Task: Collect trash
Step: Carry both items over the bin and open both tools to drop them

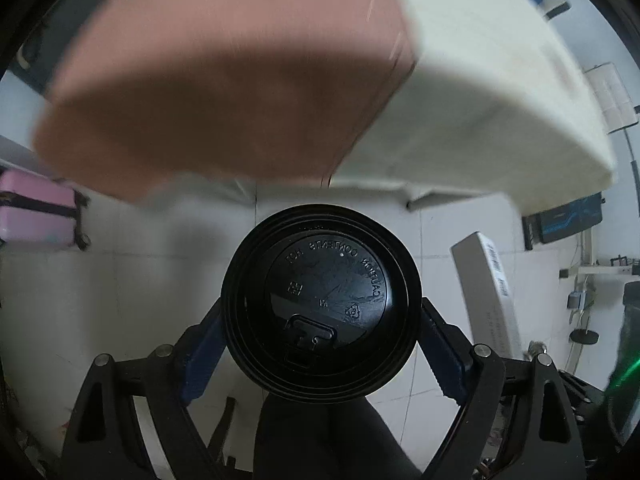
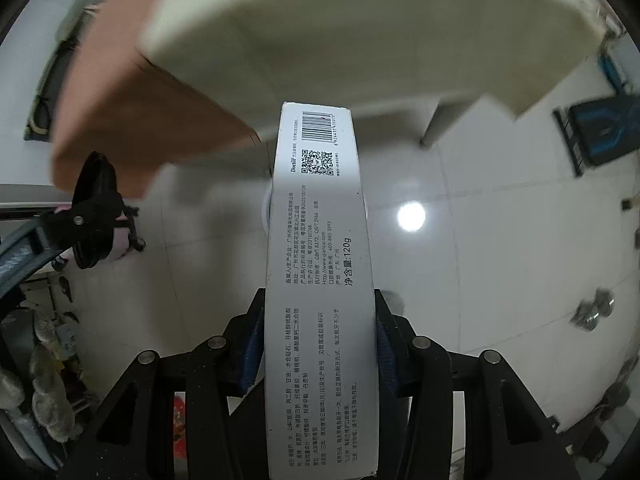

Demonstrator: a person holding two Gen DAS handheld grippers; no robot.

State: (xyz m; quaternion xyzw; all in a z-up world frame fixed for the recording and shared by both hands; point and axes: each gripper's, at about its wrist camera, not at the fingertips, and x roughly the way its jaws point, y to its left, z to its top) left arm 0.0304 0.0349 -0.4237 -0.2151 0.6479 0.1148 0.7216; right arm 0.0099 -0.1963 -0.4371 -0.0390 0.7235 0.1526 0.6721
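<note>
My left gripper (image 1: 320, 340) is shut on a black-lidded paper cup (image 1: 320, 304); the lid faces the camera and the blue pads (image 1: 204, 356) press its sides. My right gripper (image 2: 320, 356) is shut on a long white toothpaste box (image 2: 320, 264) that points forward, its barcode at the far end. The box also shows at the right of the left wrist view (image 1: 492, 292). The left gripper with the cup shows side-on at the left of the right wrist view (image 2: 94, 216). Both are held above a white tiled floor.
A bed with a cream mattress (image 1: 480, 92) and a pink-brown blanket (image 1: 224, 80) fills the top of both views. A pink suitcase (image 1: 36, 212) stands at left. A dark blue-lit device (image 2: 604, 128) sits at right. Clutter lies at lower left (image 2: 44, 380).
</note>
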